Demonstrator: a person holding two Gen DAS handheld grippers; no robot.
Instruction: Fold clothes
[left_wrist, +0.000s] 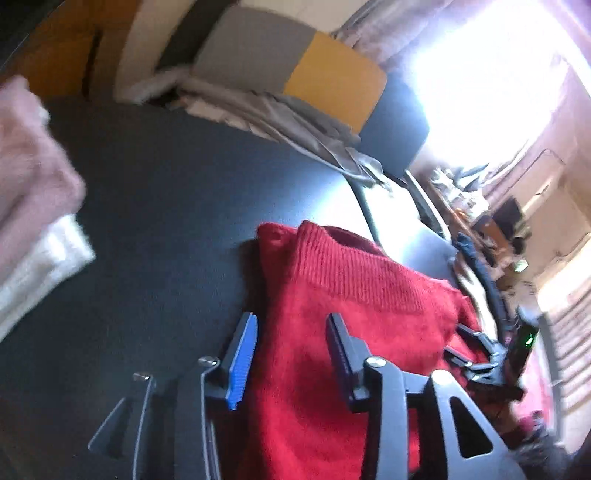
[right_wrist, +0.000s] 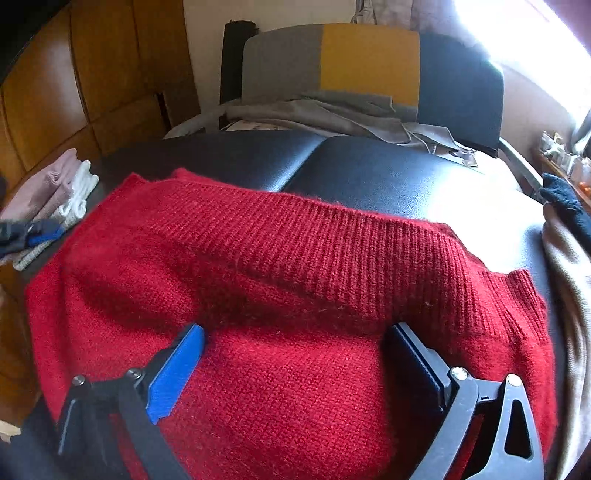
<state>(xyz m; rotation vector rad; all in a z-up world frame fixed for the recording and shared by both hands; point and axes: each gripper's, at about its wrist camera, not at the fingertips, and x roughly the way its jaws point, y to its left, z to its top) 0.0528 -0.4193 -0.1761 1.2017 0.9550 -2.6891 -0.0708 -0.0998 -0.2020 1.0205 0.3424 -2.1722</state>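
The one red knitted wool sweater (right_wrist: 280, 280) lies partly folded on the black padded bench (right_wrist: 388, 173). Both claws, left (left_wrist: 291, 350) and right (right_wrist: 295, 354), stand open over it, gripping nothing. A careless pinch could catch one layer only and drag the fold apart. One pink-and-white folded stack (right_wrist: 55, 188) sits nearby.

Colour-block chair (right_wrist: 369, 66), wooden cupboards (right_wrist: 74, 74), bright window (left_wrist: 480, 74)

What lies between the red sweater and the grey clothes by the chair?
Only bare black table top lies between the red sweater and grey clothes, shown best in the right wrist view.
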